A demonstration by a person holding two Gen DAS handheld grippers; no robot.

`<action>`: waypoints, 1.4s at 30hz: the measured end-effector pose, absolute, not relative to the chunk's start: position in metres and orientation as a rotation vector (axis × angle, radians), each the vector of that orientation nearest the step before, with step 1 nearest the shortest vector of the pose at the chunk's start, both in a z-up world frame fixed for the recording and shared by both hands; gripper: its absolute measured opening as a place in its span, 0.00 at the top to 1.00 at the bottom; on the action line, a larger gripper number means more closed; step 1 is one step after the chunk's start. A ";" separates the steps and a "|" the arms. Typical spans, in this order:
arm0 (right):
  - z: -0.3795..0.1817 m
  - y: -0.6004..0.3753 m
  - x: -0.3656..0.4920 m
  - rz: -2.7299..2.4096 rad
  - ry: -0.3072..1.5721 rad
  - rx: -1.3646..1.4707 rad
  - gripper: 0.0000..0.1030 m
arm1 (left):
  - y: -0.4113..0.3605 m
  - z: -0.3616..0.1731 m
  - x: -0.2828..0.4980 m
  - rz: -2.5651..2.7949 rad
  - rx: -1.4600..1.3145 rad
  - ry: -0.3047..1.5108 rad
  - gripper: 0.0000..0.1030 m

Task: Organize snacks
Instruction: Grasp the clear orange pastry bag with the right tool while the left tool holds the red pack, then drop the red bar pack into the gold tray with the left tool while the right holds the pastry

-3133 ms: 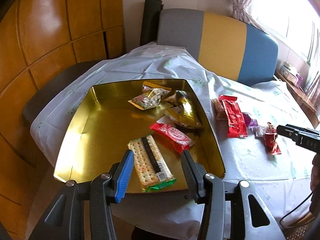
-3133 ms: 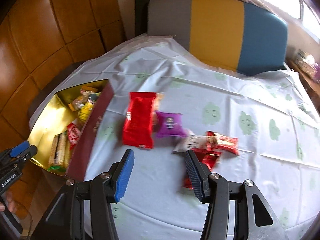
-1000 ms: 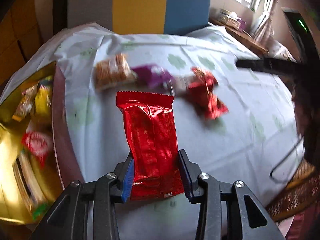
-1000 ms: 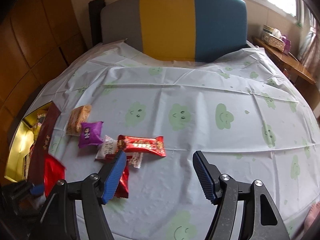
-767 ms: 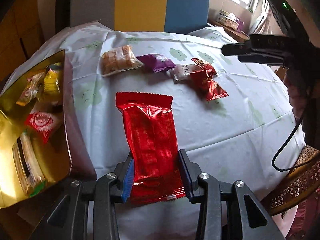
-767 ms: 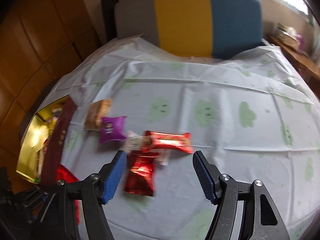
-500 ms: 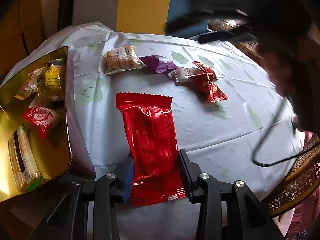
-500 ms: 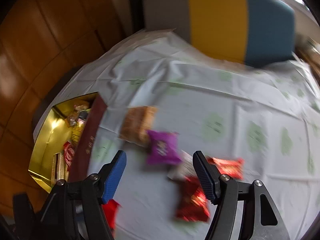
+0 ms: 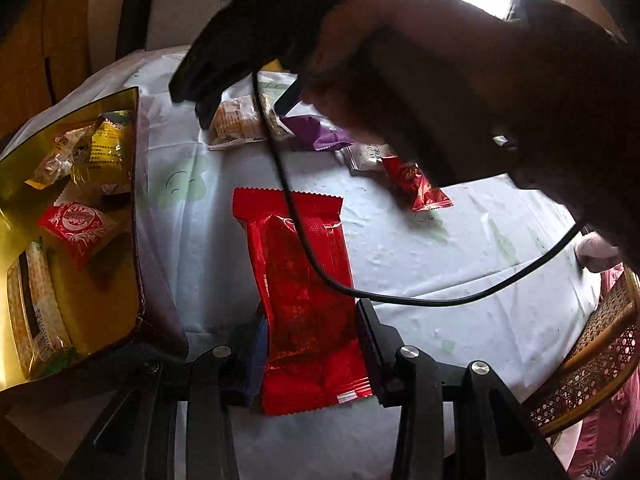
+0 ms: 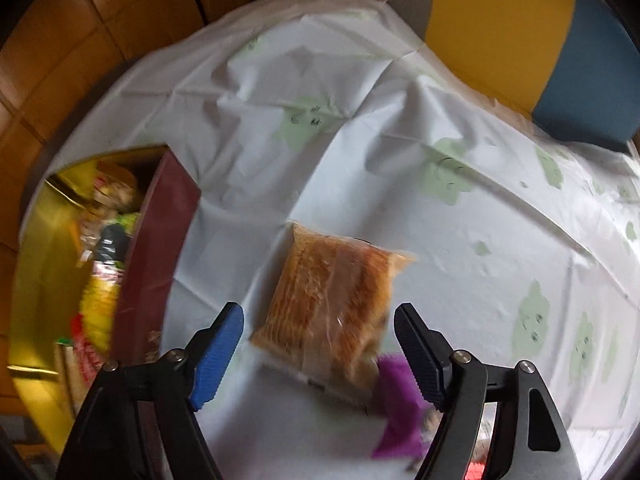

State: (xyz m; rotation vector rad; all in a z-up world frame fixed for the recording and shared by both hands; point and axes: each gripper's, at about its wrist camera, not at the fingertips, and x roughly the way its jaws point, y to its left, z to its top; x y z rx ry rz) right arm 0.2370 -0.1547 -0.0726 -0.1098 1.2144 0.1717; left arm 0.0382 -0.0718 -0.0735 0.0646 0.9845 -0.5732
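My left gripper [image 9: 312, 340] is shut on a long red snack packet [image 9: 300, 280] and holds it above the tablecloth, right of the gold tin [image 9: 96, 304]. The tin holds several snacks, among them a cracker pack [image 9: 32, 312] and a small red packet [image 9: 76, 228]. My right gripper [image 10: 320, 344] is open, its fingers either side of an orange clear-wrapped snack [image 10: 328, 304] lying on the cloth. A purple packet [image 10: 400, 400] lies just behind it. In the left wrist view the right gripper and hand [image 9: 400, 72] reach over the orange snack [image 9: 240, 120].
A white cloth with green clouds [image 10: 460, 240] covers the round table. A small red candy packet [image 9: 416, 184] and a white one [image 9: 364, 156] lie mid-table. A grey, yellow and blue chair [image 10: 520, 20] stands behind. A cable [image 9: 400, 300] hangs over the red packet. A wicker chair [image 9: 592, 352] stands right.
My right gripper has swung left and down across the table to straddle the orange snack. My left gripper keeps hold of the red packet and has barely moved.
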 end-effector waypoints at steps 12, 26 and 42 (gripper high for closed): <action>0.011 -0.209 0.196 0.243 0.947 0.071 0.43 | -0.073 -0.076 0.038 -0.557 0.067 0.979 0.59; 0.000 -0.265 0.076 0.256 1.072 0.032 0.43 | -0.075 -0.075 0.031 -0.526 0.077 0.972 0.59; -0.075 -0.263 0.022 0.234 1.184 -0.052 0.42 | -0.082 -0.047 0.018 -0.507 0.137 0.921 0.60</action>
